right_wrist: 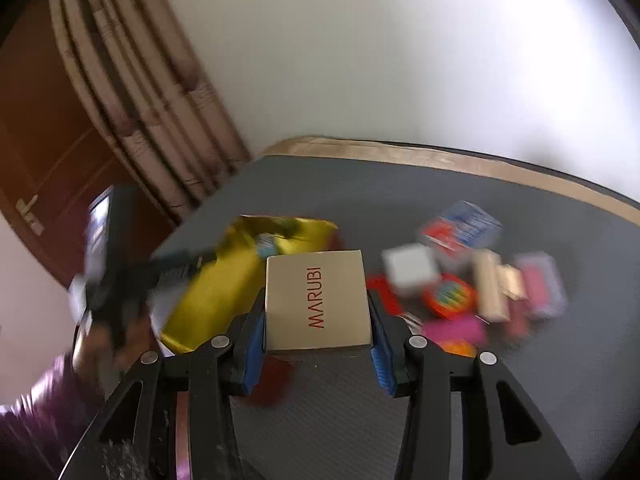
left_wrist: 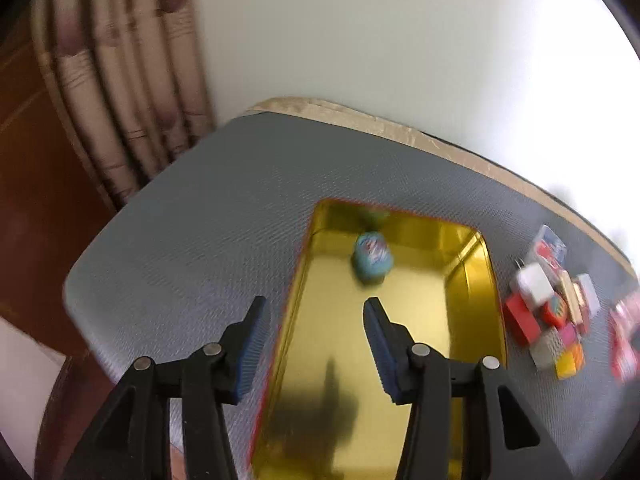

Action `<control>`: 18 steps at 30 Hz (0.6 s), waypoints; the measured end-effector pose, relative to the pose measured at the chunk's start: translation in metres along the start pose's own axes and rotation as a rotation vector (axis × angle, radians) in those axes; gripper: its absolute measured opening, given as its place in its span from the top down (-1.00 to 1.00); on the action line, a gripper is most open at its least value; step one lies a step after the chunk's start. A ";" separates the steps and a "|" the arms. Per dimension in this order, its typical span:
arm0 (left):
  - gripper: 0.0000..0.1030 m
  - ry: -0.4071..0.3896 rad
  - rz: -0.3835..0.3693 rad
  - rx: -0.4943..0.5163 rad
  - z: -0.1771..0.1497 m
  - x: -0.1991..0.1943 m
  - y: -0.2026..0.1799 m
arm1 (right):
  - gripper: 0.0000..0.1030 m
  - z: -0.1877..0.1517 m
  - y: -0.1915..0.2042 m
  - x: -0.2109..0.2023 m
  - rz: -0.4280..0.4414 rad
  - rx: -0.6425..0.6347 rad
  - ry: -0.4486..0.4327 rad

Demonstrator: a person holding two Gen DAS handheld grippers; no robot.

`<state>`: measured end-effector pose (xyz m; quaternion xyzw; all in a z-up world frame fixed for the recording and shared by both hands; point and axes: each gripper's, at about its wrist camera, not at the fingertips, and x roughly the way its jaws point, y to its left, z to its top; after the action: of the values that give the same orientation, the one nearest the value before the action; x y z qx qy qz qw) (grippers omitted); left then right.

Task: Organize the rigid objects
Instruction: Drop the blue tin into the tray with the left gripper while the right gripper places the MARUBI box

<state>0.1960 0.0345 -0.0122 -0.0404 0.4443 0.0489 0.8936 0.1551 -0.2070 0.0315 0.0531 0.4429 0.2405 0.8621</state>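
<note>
Grey textured matting covers the desk [left_wrist: 192, 216], with a tan strip running along its far edge against a pale wall [left_wrist: 400, 32]; striped beige curtains [left_wrist: 120, 80] hang past the far left corner beside a dark wooden door [right_wrist: 36, 152]

A gold-lined tin tray [left_wrist: 472, 256] with a red outer rim lies on the desk, its long sides running from the near edge toward the far edge. Inside it, close to the far wall, sits one small round blue item with a red and white print [left_wrist: 373, 258]

The left tongs [left_wrist: 314, 320] hover over the near part of the tray, blue-padded jaws spread wide with nothing between them; the left jaw hangs outside the tray's left rim and the right jaw above its floor

The right tongs [right_wrist: 318, 312] are clamped on a cream box printed MARUBI in red [right_wrist: 318, 300], one blue pad pressed to each side, the box lifted clear of the desk and just right of the tray's right rim as the right wrist view shows it

Toward the right edge of the desk lies a blurred huddle of small boxes: a blue and red carton [right_wrist: 464, 226] farthest back, a white cube [right_wrist: 410, 268], a round red piece with a rainbow face [right_wrist: 452, 294], a pink packet [right_wrist: 540, 284] and a red block [left_wrist: 522, 320]
</note>
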 end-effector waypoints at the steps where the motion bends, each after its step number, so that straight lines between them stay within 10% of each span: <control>1: -0.07 -0.002 -0.016 -0.018 -0.010 -0.012 0.007 | 0.18 0.007 0.007 0.011 0.021 -0.004 0.007; 18: -0.07 -0.117 -0.019 0.027 -0.066 -0.068 0.023 | 0.18 0.041 0.044 0.193 -0.004 -0.020 0.202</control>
<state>0.1000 0.0465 0.0014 -0.0298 0.3914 0.0366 0.9190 0.2665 -0.0740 -0.0724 0.0193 0.5252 0.2474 0.8140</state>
